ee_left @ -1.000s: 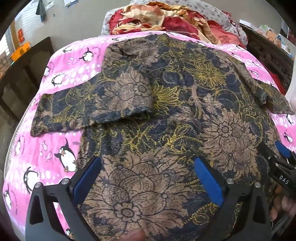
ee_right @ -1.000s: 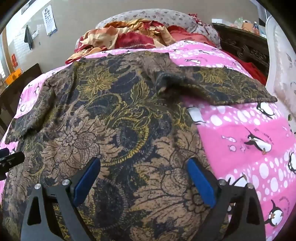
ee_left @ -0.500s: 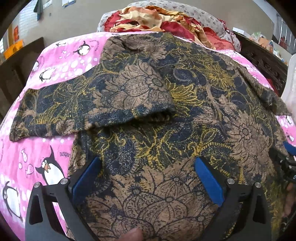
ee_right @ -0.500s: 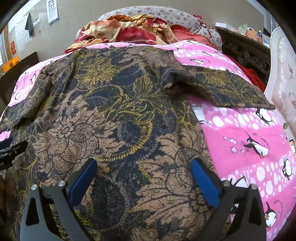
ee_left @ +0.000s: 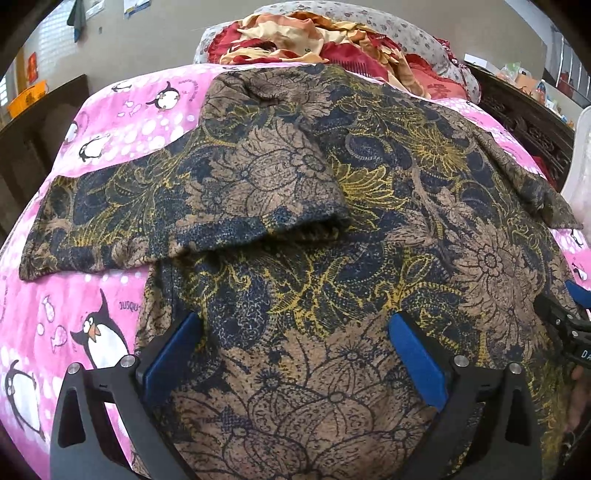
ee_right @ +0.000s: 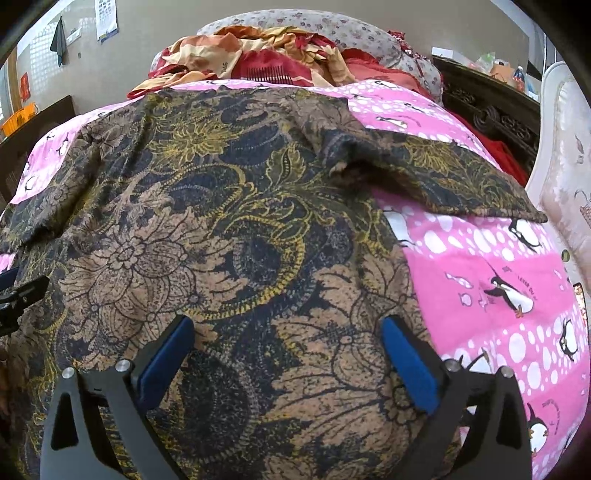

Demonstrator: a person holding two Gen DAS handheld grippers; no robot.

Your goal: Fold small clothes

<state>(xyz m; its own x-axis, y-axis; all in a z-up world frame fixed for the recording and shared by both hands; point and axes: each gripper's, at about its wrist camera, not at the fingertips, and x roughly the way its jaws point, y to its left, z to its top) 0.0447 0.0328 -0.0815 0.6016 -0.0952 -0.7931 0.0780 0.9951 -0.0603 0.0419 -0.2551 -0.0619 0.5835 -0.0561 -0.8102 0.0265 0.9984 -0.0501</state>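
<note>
A floral batik shirt (ee_left: 369,229) is being spread flat on the pink penguin-print sheet (ee_right: 480,266); the left gripper (ee_left: 295,354) and right gripper (ee_right: 286,350) are being held wide apart above it, grasping nothing.

A bed (ee_right: 480,258) under a pink penguin-print sheet (ee_left: 122,122) fills the room; at its far end lie a grey floral pillow (ee_right: 295,26) and crumpled red-and-orange bedding (ee_right: 258,55); a beige wall (ee_right: 147,33) behind carries a calendar (ee_right: 106,16); dark carved wooden furniture (ee_right: 491,110) stands far right; a dark cabinet (ee_left: 37,122) stands left.
</note>
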